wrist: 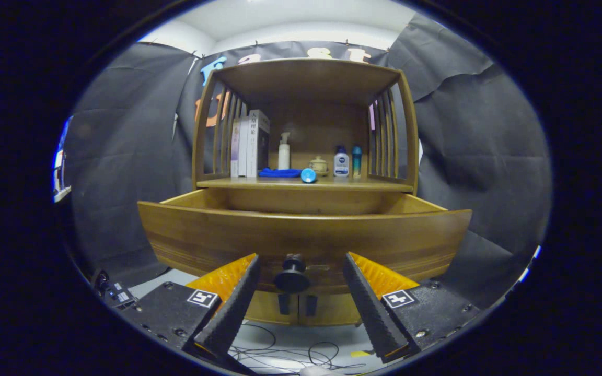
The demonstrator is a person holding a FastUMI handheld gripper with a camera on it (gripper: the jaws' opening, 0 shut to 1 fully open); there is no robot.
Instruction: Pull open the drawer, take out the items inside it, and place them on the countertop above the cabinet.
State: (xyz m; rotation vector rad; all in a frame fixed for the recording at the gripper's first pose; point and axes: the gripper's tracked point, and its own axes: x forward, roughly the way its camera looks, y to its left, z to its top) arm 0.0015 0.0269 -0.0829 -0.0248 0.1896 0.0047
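- Nearest the lens: two-finger gripper with black ribbed pads and orange flanks (299,292), spread wide, gripping nothing.
- Between the fingers, touching neither: round black knob (292,275) on the curved wooden drawer (301,235), already pulled well out.
- Drawer interior hidden behind its front; contents impossible to tell.
- Beyond, on the wooden countertop (384,184): upright books (250,143), folded blue cloth (279,172), white pump bottle (284,151), blue cylinder lying down (308,175), small bottles.
- Judged status: opening done; emptying possibly still ahead.
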